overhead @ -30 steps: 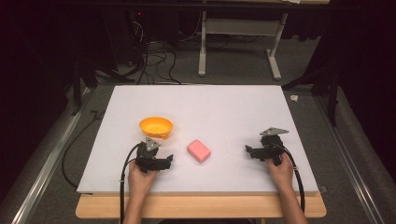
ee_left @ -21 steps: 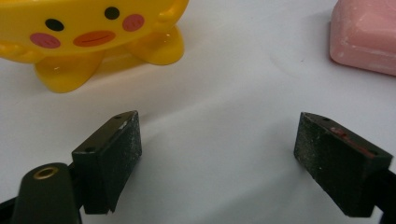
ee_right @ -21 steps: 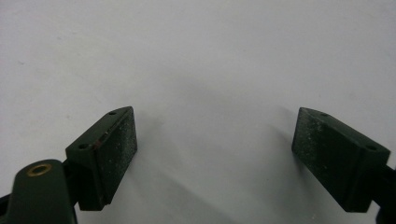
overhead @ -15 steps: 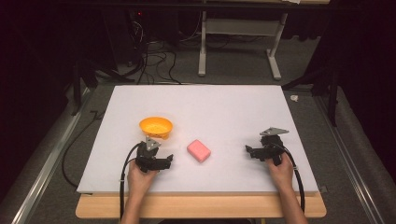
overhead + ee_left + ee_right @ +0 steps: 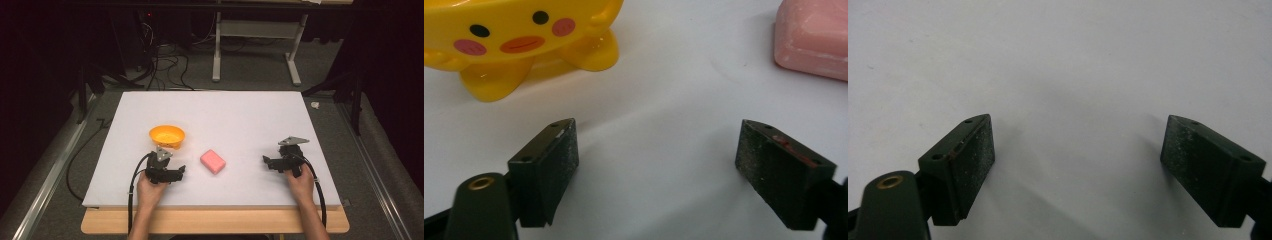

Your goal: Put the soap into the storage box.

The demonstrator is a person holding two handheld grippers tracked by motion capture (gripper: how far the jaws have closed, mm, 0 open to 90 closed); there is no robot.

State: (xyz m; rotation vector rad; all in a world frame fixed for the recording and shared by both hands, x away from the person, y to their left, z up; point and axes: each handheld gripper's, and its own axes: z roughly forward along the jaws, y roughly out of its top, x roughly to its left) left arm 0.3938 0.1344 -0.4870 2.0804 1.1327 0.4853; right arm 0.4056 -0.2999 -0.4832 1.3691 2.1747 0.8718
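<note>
A yellow duck-faced bowl point(image 5: 167, 135) stands on the white table top point(image 5: 225, 115), left of centre; its painted face and feet point(image 5: 519, 45) fill the upper left of the left gripper view. A pink soap bar point(image 5: 212, 161) lies near the middle, also at the top right corner point(image 5: 814, 37) of that view. My left gripper point(image 5: 172, 161) rests just in front of the bowl, open with nothing between its jaws point(image 5: 656, 150). My right gripper point(image 5: 272, 156) rests at the right front of the table, open point(image 5: 1078, 150) over bare white surface.
The wooden table edge point(image 5: 215, 222) runs along the front under the white top. Behind the table stand a white desk frame point(image 5: 255, 45) and loose cables point(image 5: 165, 65) on grey carpet. Black cables trail from both grippers toward the front edge.
</note>
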